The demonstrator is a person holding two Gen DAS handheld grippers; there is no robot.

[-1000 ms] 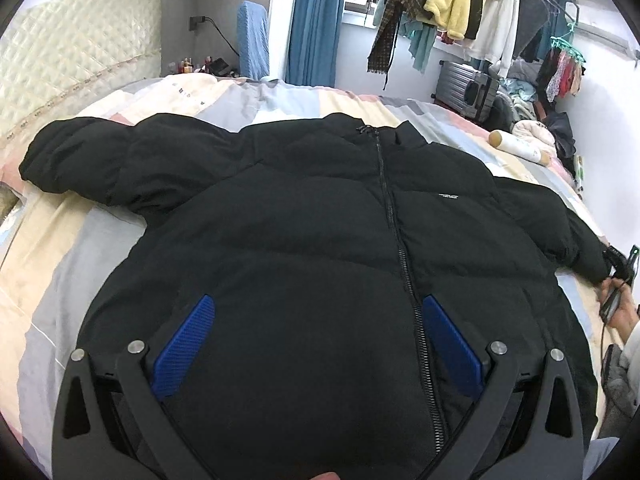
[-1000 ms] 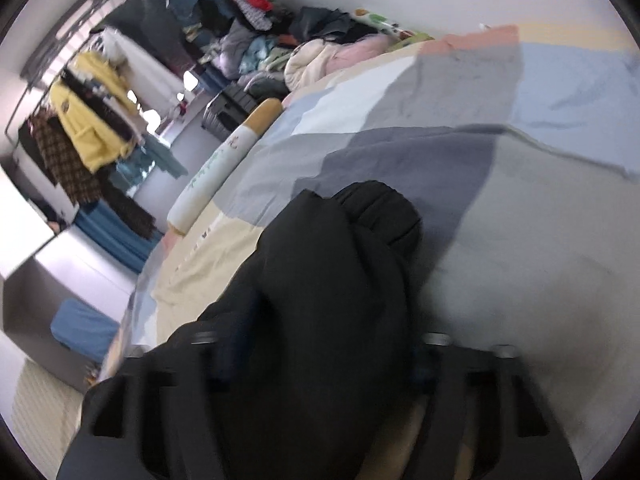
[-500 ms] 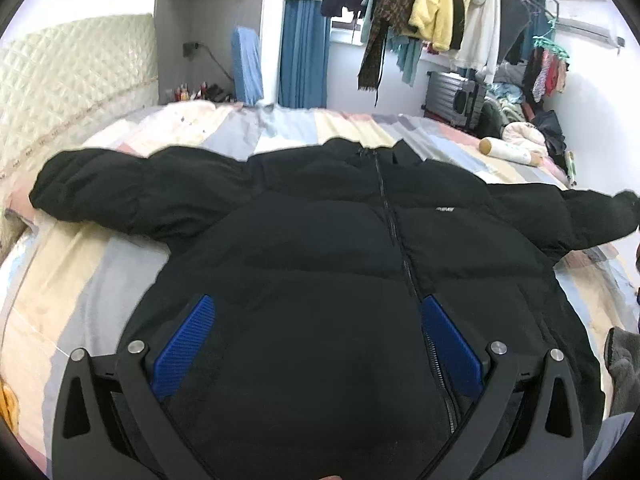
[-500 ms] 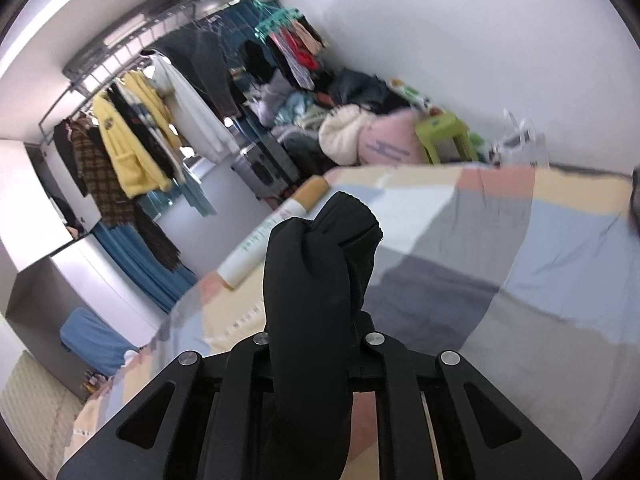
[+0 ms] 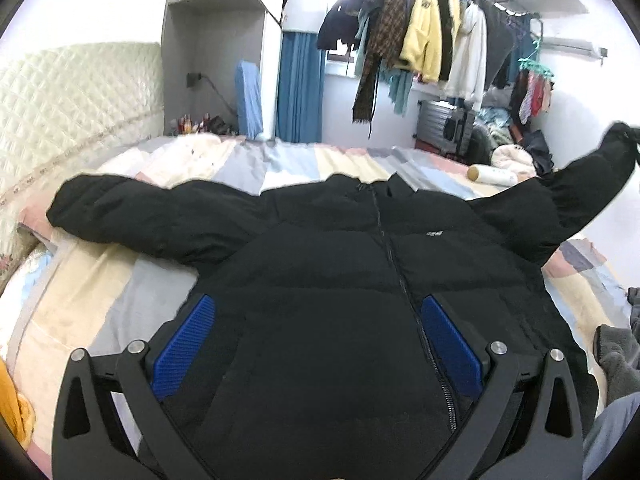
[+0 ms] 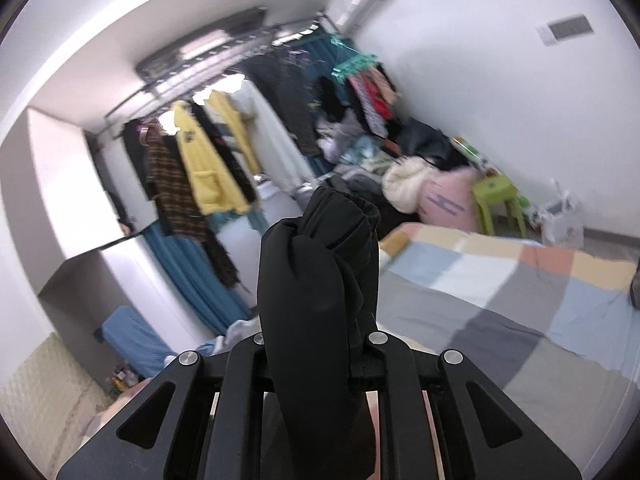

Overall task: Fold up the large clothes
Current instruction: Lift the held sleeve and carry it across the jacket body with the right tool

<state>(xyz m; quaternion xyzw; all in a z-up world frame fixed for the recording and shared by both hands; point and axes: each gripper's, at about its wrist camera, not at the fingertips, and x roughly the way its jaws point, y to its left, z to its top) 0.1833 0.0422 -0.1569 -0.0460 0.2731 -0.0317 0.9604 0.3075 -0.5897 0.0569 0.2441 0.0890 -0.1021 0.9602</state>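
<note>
A black puffer jacket [image 5: 328, 280] lies front up on the bed, zip closed, collar at the far side. Its left sleeve [image 5: 132, 216] lies flat, stretched to the left. Its right sleeve [image 5: 580, 188] is lifted off the bed, up to the right. My left gripper [image 5: 316, 340] is open, its blue pads [image 5: 184, 340] spread over the jacket's lower body. My right gripper [image 6: 320, 344] is shut on the cuff end of the right sleeve [image 6: 320, 264] and holds it in the air.
The bed has a patchwork cover [image 5: 100, 292] and a quilted headboard [image 5: 76, 92] at left. A clothes rack [image 5: 432, 40] with hung garments stands beyond the bed. A cylindrical pillow [image 5: 492, 176] lies at the far right. A green stool [image 6: 496, 200] stands by the wall.
My right gripper closed on the right sleeve's cuff and raised it off the bed. The left gripper stayed open over the jacket and tilted up a little.
</note>
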